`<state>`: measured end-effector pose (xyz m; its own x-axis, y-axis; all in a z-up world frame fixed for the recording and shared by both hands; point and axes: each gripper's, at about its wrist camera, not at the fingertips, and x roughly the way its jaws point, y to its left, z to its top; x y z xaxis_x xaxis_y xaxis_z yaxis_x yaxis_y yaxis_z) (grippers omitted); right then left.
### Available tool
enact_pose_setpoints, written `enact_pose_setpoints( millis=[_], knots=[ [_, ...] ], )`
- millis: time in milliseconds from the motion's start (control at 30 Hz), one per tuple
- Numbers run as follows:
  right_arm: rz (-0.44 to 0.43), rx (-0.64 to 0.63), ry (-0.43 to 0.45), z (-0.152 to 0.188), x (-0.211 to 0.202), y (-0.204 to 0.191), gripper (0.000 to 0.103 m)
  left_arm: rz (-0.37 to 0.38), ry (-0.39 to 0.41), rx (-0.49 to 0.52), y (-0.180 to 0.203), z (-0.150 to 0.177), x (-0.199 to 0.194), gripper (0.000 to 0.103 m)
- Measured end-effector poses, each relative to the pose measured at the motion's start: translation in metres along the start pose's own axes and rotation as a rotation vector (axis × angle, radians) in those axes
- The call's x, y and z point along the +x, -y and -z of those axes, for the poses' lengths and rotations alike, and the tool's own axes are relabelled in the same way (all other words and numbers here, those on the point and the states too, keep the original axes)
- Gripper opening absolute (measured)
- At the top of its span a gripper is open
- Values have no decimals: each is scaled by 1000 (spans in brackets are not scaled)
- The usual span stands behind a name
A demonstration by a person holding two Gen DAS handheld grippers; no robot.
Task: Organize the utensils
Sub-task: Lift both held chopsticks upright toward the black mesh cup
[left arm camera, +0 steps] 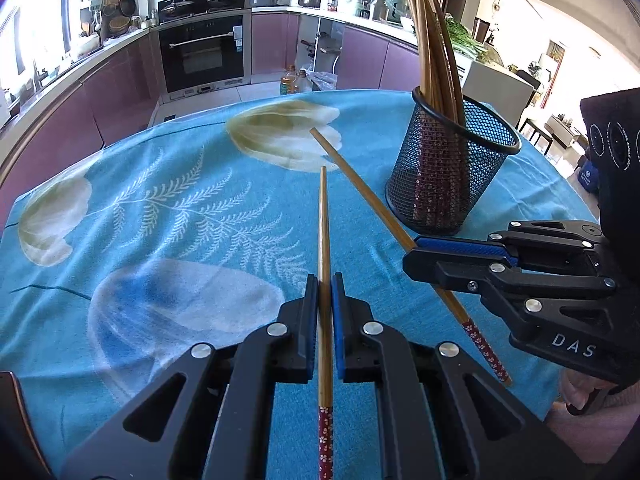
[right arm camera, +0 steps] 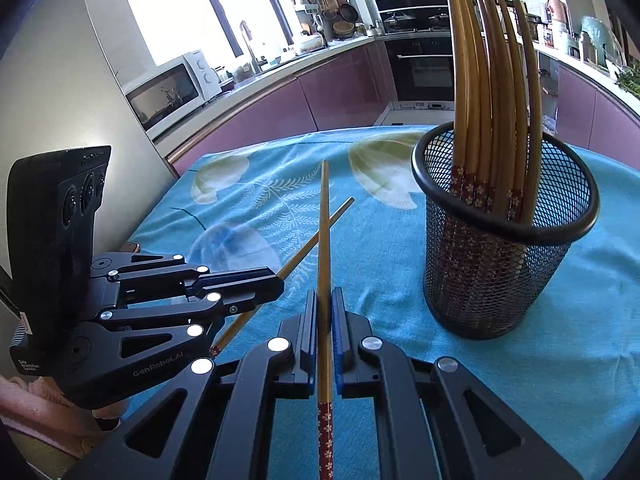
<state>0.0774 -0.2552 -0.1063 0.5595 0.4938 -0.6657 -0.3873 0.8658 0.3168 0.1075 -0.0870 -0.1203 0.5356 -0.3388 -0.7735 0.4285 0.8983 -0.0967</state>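
Bamboo chopsticks are the work here, one clamped in each hand-held gripper. The left hand-held gripper (left arm camera: pixel 325 280) is closed on a chopstick (left arm camera: pixel 325 240) that runs forward between its blue pads, plain tip ahead, red flowered end behind. The right hand-held gripper (right arm camera: pixel 325 296) likewise grips its own chopstick (right arm camera: pixel 324 232) the same way round; in the right wrist view the two sticks cross in the picture, though whether they touch I cannot tell. Both are held above the surface, which is covered with a blue floral cloth (left arm camera: pixel 180 208). The black mesh holder (right arm camera: pixel 504 240) stands upright on the cloth, near and to the right of both grippers, already holding a bunch of chopsticks (right arm camera: pixel 492 92) with patterned ends down.

Judging by this, the pick-up is done and the carry to the holder is in hand. Next, each stick likely needs tipping patterned end down, then lowering through the rim beside the others without knocking the light holder over.
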Motion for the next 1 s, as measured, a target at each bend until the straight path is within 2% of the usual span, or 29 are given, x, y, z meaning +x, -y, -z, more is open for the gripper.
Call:
enact_pose_setpoints(
  millis=[1000],
  knots=[
    [10,-31,120,-13,-42,-4,6,56,93,-13,2,-10,-42,8]
  ],
)
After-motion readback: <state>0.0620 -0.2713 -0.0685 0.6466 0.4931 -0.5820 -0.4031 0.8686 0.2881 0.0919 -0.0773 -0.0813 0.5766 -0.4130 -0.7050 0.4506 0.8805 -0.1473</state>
